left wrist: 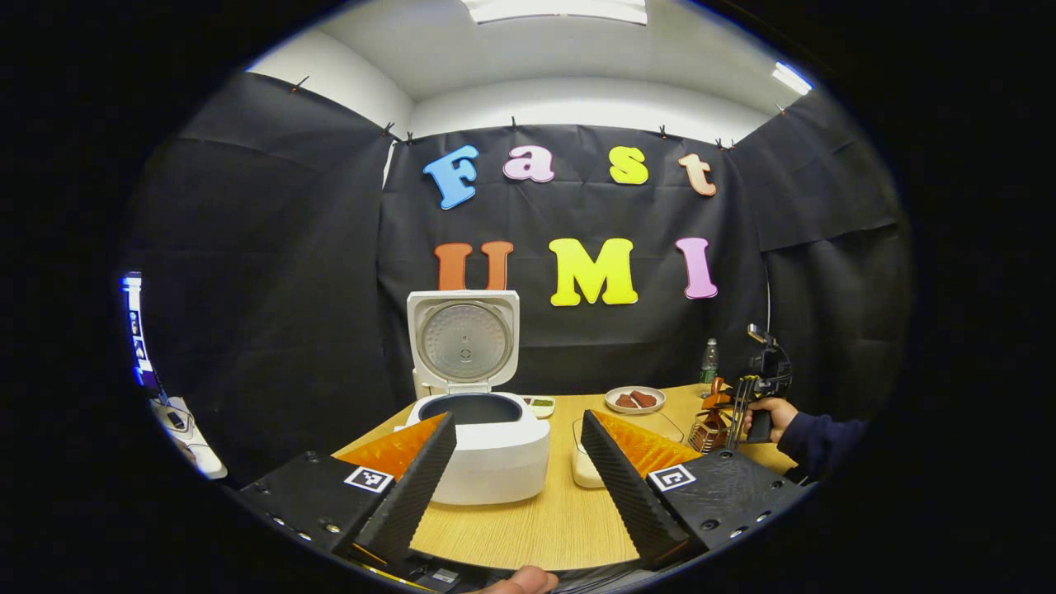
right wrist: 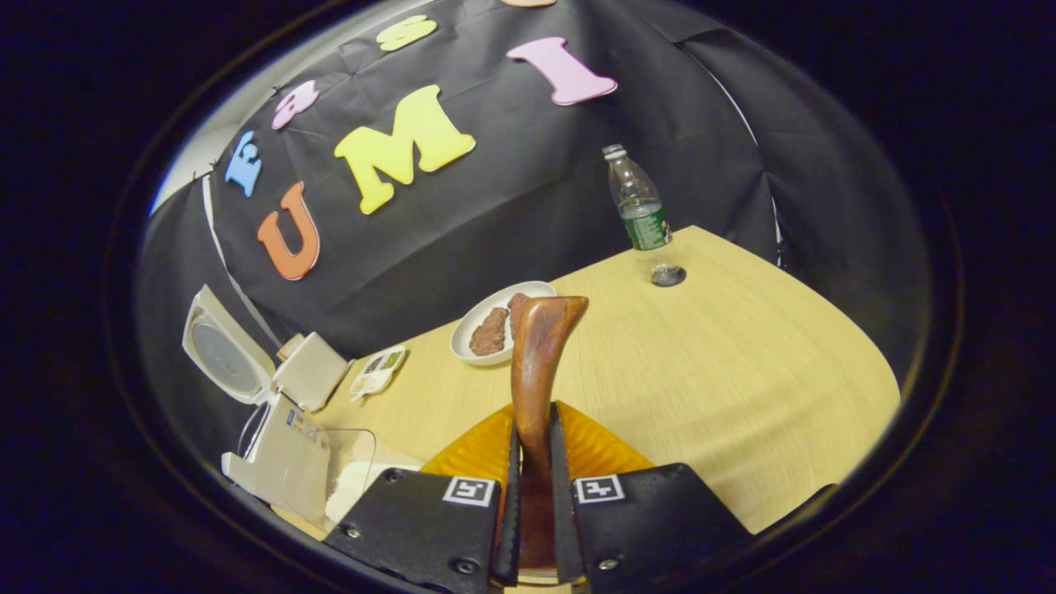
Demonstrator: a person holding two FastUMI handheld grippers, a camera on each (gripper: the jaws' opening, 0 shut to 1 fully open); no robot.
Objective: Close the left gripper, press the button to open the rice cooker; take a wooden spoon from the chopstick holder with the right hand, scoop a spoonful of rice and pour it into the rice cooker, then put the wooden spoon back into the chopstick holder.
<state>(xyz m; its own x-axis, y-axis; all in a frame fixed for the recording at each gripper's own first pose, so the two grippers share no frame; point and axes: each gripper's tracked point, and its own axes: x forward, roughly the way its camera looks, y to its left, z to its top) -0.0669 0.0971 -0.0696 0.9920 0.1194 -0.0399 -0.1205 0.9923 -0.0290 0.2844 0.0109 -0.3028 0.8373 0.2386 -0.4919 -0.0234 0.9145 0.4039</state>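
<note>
The wooden surface [right wrist: 726, 363] ran from the near edge to the black cloth wall, with a broad bare stretch on its right side reaching the curved right edge in the right gripper view. The rice cooker [left wrist: 487, 445] stood open at the left of the surface, its lid [left wrist: 464, 340] upright at the far side and its inner pot exposed. The left gripper [left wrist: 518, 462] hung wide open above the near edge, holding nothing, the cooker showing between its fingers. The right gripper [right wrist: 533, 495] was closed on the handle of the wooden spoon [right wrist: 538, 363], both fingers pressing it and the handle end rising past their tips. The left gripper view showed that gripper [left wrist: 747, 396] at the right, held by a hand [left wrist: 771, 412] above the chopstick holder [left wrist: 709, 429]. A clear container of rice [right wrist: 351, 478] sat just right of the cooker. A plate [right wrist: 495, 326] of brown food and a plastic bottle [right wrist: 642, 214] stood near the far wall.
</note>
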